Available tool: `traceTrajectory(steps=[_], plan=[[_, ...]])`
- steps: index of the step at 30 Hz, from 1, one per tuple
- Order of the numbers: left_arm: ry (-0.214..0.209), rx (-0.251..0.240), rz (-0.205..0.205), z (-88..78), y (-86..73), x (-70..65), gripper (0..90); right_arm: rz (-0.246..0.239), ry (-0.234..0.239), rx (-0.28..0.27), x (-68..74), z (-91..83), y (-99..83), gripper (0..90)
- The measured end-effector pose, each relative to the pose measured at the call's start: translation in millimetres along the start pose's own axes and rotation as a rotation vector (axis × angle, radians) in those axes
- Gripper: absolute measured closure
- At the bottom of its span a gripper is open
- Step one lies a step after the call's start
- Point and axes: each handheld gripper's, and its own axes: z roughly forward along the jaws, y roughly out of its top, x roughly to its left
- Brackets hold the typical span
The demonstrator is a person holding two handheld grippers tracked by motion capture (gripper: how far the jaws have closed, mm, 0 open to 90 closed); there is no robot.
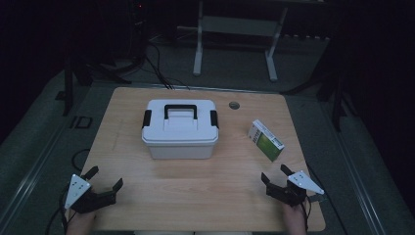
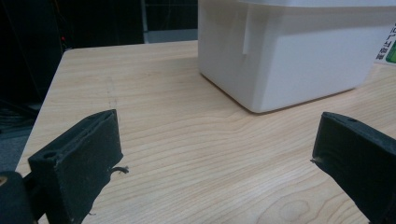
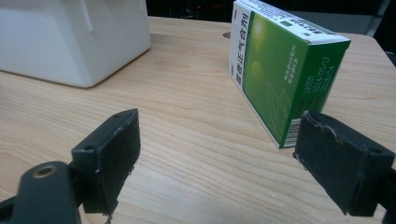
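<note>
The green-and-white carton (image 1: 265, 140) stands on edge at the table's (image 1: 195, 196) right side, long axis running diagonally away, just ahead of the right gripper (image 1: 277, 177), the nearer one. Both grippers, left (image 1: 104, 178) included, gape empty. The closed white storage box (image 1: 180, 128) hides its contents.

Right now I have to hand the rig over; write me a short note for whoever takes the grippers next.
Left gripper: open, empty, at the near left edge of the table.
Right gripper: open, empty, at the near right, pointed toward the green and white carton.
White storage box: mid-table, lid on, both black side latches down, handle flat.
Carton: standing on its long edge, right of the box, apart from it.
Done: nothing visible yet.
Left: likely unlatch the box, open it, put the carton in.
</note>
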Motion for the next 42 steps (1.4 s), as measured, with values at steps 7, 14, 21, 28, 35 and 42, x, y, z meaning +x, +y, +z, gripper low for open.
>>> traceTrajectory(steps=[7, 14, 21, 28, 35, 42], plan=[[-0.004, 0.043, -0.02, -0.9, -0.1, 3.1, 1.1, -0.037, 0.008, 0.027, 1.7, 1.4, 0.0, 14.1], [-0.036, 0.028, -0.068, -1.1, 0.2, 9.3, 1.2, -0.067, -0.018, 0.024, 6.3, -1.0, 6.0, 14.1], [-0.069, 0.111, -0.095, 5.0, 2.2, 10.3, 1.2, -0.021, 0.109, 0.051, 20.6, 4.6, 13.0, 13.0], [-0.101, 0.14, -0.07, 11.9, 7.8, 11.0, 4.4, -0.029, 0.197, 0.079, 33.4, 19.8, 15.4, 16.7], [-0.107, 0.145, -0.052, 23.2, 17.1, 13.5, 15.0, -0.06, 0.234, 0.104, 40.1, 33.9, 20.9, 32.0], [-0.132, 0.173, -0.021, 44.3, 25.5, 10.8, 45.9, -0.111, 0.243, 0.139, 47.2, 51.2, 28.3, 63.0]])
